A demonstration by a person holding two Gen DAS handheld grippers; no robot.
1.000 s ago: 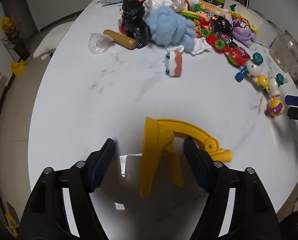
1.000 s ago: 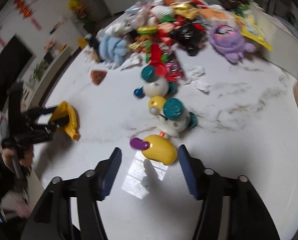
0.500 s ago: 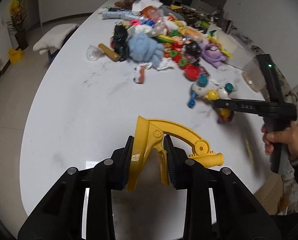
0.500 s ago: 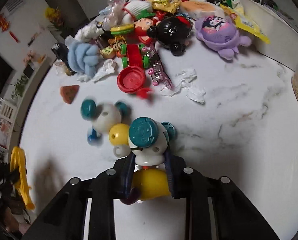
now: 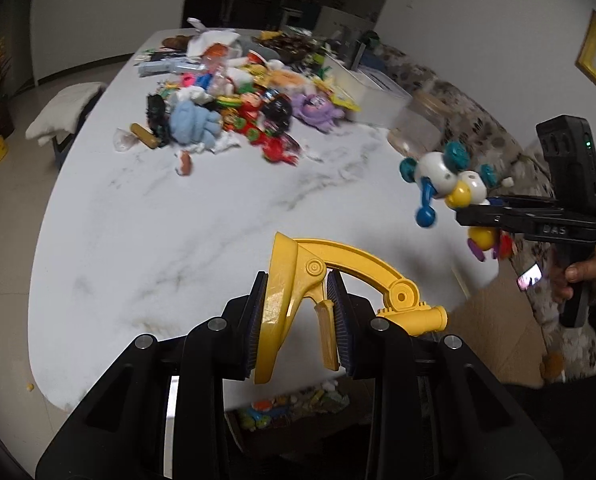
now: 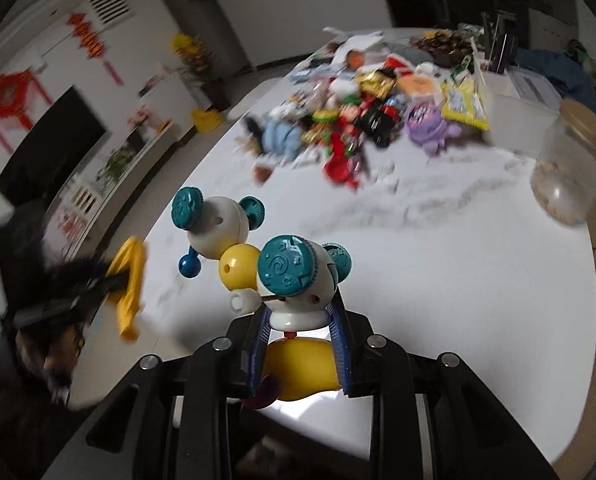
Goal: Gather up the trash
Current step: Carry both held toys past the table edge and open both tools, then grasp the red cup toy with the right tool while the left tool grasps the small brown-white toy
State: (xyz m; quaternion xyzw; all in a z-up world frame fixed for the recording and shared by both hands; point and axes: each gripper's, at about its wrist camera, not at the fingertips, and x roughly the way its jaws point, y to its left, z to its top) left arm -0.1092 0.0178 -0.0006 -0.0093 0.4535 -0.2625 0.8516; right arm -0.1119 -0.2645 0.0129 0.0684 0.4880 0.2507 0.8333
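Toys fill both tools above the white marble tabletop. The left tool has its blue pads clamped on a yellow plastic toy, a hinged piece with a curved arm and a short barrel at its end; the pads press the two flat legs of the piece, and the toy hangs clear of the tabletop near its front edge. From the right wrist view this same yellow toy shows blurred at the left, with the left tool's dark fingers around it.

The right tool grips a beaded rattle toy made of white and yellow balls with teal discs and a blue knob; its pads squeeze the yellow lower part just under a white ball, and the rest of the chain stands up and leans to the left, off the tabletop. In the left wrist view the right tool is seen from the side, held by a hand at the right, the rattle toy dangling from it past the tabletop's edge.

Well behind, a heap of clutter covers the far half of the tabletop: a pale blue plush, a purple plush, wrappers, crumpled tissue. A clear jar stands near the right edge.
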